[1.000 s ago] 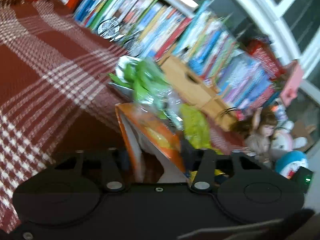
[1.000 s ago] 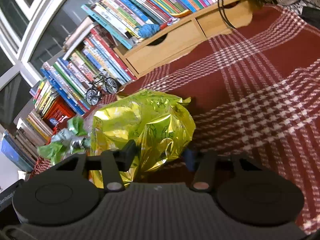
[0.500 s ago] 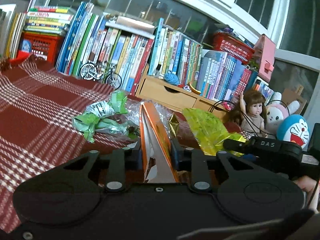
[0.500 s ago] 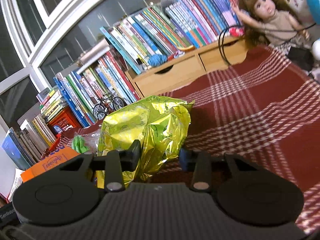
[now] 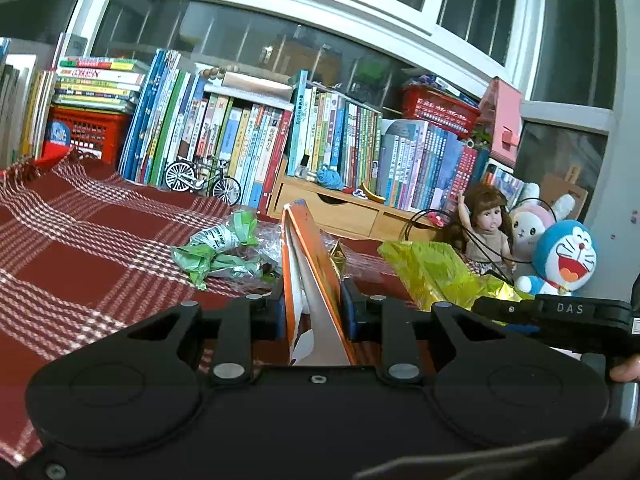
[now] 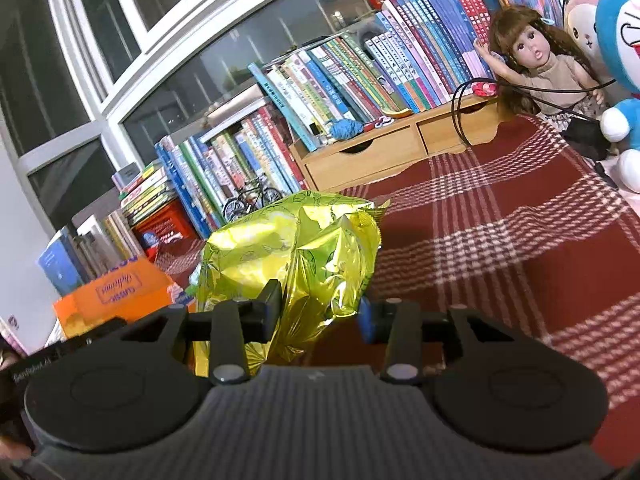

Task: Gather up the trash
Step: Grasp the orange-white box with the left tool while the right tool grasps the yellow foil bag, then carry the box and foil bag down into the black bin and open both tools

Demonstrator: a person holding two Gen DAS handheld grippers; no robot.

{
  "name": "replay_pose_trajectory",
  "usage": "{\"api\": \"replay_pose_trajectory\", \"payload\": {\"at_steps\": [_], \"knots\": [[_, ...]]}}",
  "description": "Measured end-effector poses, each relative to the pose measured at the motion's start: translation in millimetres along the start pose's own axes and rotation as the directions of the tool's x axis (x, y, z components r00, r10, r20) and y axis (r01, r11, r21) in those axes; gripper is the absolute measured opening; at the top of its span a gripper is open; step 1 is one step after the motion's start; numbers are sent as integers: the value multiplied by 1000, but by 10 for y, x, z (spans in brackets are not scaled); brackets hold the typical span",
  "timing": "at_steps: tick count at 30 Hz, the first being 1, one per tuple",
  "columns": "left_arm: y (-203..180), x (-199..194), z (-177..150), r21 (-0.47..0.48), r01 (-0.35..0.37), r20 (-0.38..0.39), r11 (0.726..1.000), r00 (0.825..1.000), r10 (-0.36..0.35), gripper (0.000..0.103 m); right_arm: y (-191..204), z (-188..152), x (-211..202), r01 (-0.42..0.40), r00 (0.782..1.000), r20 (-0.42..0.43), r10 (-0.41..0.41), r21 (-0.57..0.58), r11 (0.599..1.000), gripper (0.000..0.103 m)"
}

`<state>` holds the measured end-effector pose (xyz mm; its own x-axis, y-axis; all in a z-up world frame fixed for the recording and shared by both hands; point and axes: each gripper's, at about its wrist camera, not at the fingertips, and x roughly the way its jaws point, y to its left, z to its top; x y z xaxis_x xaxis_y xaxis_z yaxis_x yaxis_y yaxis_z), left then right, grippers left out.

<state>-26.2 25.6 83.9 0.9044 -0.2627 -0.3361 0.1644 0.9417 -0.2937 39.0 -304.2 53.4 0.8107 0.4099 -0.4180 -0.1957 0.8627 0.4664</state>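
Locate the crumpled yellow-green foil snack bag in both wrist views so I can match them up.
Left wrist view: the crumpled yellow-green foil snack bag sits right of centre, beside the orange cardboard box, near the right gripper's tip.
Right wrist view: the bag fills the centre, between the right gripper fingers.
Shared landmark: the miniature black bicycle by the books.

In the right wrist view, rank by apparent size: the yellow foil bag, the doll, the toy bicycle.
1. yellow foil bag, though it sits nearest the camera, which inflates it.
2. doll.
3. toy bicycle, clearly smallest.
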Motion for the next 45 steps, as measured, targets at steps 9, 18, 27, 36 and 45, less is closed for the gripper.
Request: {"api": "replay_pose_trajectory", "payload": {"at_steps": [9,18,27,36,45], "knots": [[-81,-458,-183,37,29,-17,999,999,-28,24,176,-305,-333,-22,999,-31,20,-62,998,44],[-146,-971,-480,84,28,-47,996,999,-24,24,425,-718,-648,-59,993,-106,41,-174,983,44],[-156,-1443,-739,112,20,-83,994,996,-11,24,520,-988,-934,-116,981,-178,75,-233,966,44],[-146,-1647,-1048,143,15,-211,990,977,16,24,618,-1311,-1091,-143,964,-260,58,-322,936,44],[-110,-1535,-1442,136,-11,-346,991,936,58,24,685,-1625,-1091,-172,944,-327,37,-397,902,44]]}}
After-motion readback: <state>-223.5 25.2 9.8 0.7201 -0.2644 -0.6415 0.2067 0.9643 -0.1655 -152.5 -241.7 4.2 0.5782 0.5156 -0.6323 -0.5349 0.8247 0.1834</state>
